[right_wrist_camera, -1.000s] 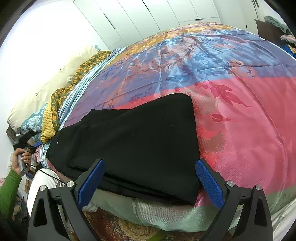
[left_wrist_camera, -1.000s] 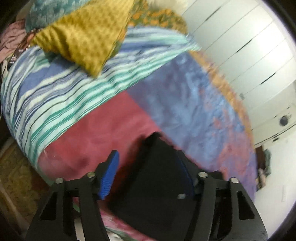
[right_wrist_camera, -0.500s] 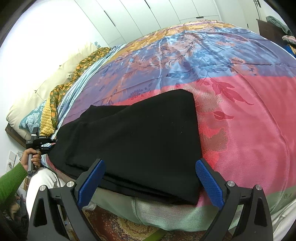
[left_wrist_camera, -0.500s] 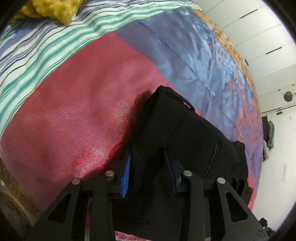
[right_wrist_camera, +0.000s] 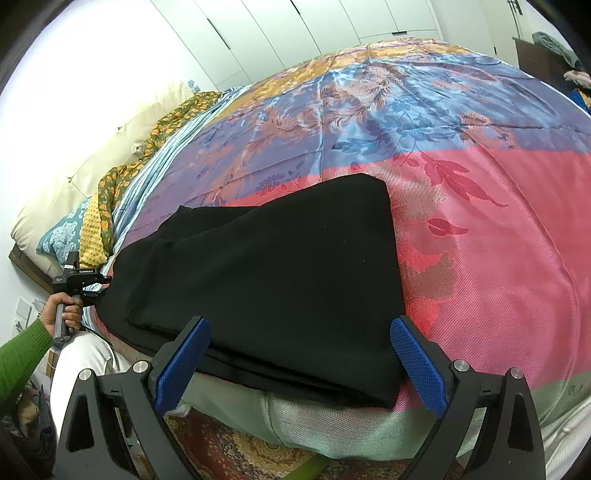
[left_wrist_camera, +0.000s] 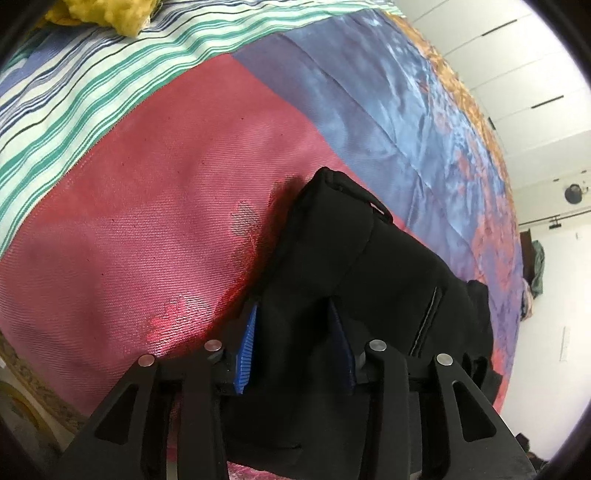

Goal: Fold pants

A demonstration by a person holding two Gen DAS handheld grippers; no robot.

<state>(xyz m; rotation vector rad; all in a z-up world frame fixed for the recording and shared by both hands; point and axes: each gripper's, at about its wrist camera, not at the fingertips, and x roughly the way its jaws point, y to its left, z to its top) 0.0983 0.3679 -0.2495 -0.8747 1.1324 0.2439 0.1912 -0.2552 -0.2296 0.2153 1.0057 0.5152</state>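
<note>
Black pants [right_wrist_camera: 280, 280] lie folded lengthwise on the bed, legs stacked, near its front edge. My left gripper [left_wrist_camera: 295, 343] is shut on the waistband end of the pants [left_wrist_camera: 354, 266], with black cloth bunched between its blue pads. It also shows in the right wrist view [right_wrist_camera: 83, 282], held at the pants' far left end. My right gripper [right_wrist_camera: 299, 354] is open and empty, its blue pads spread just in front of the pants' leg end at the bed edge.
The bed cover [right_wrist_camera: 480, 221] is pink near me, blue floral farther back. Striped sheet [left_wrist_camera: 92, 85], yellow cloth [left_wrist_camera: 107, 14] and pillows [right_wrist_camera: 96, 173] lie at the head end. A patterned rug [right_wrist_camera: 240, 454] is below the bed edge. White wardrobes [right_wrist_camera: 295, 33] stand behind.
My left gripper moved down onto the pants' waistband end and closed on it. The right gripper stayed open at the leg end.
</note>
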